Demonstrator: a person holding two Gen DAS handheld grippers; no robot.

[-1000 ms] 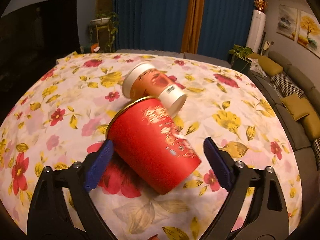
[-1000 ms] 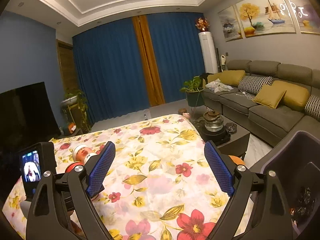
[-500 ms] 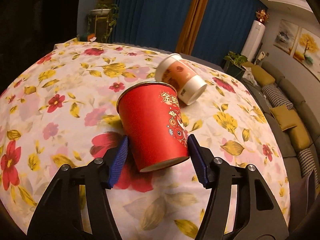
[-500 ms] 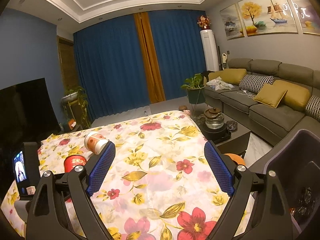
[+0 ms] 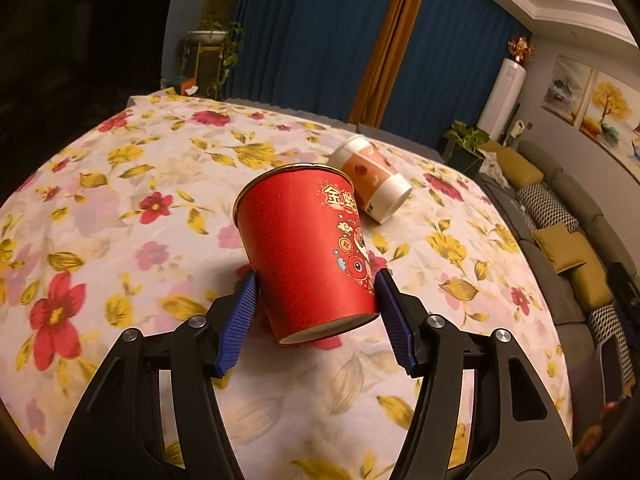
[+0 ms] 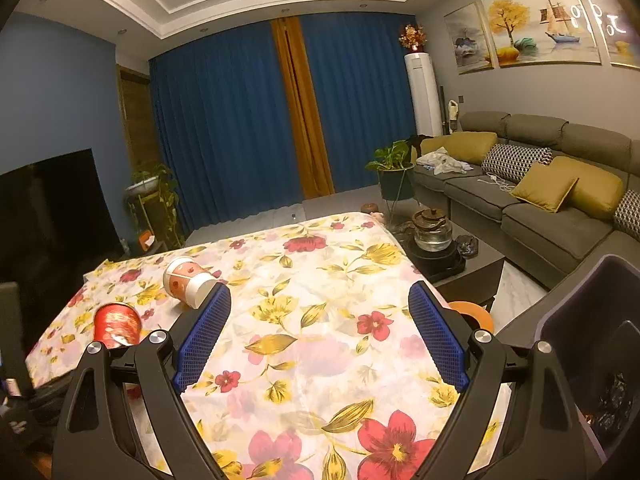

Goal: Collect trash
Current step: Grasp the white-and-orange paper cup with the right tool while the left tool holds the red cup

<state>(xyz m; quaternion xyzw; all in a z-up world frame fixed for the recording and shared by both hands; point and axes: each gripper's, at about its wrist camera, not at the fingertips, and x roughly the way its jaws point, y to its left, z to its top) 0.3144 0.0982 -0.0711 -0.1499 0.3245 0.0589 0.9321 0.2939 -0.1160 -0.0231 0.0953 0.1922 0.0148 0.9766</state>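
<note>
Fingers (image 5: 244,312) of left gripper (image 5: 316,300) clamped on tilted red cup (image 5: 308,252); right gripper (image 6: 320,332) wide, holding nothing; purple bin (image 6: 580,320) with dark scraps.

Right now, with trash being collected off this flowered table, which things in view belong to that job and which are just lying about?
Part of the job:
- red paper cup, gripped by the left tool
- white and orange cup, lying on its side
- dark bin at the right edge, trash inside

Just lying about:
- glass teapot on the low side table
- potted plant
- sofa cushions
- TV
</note>
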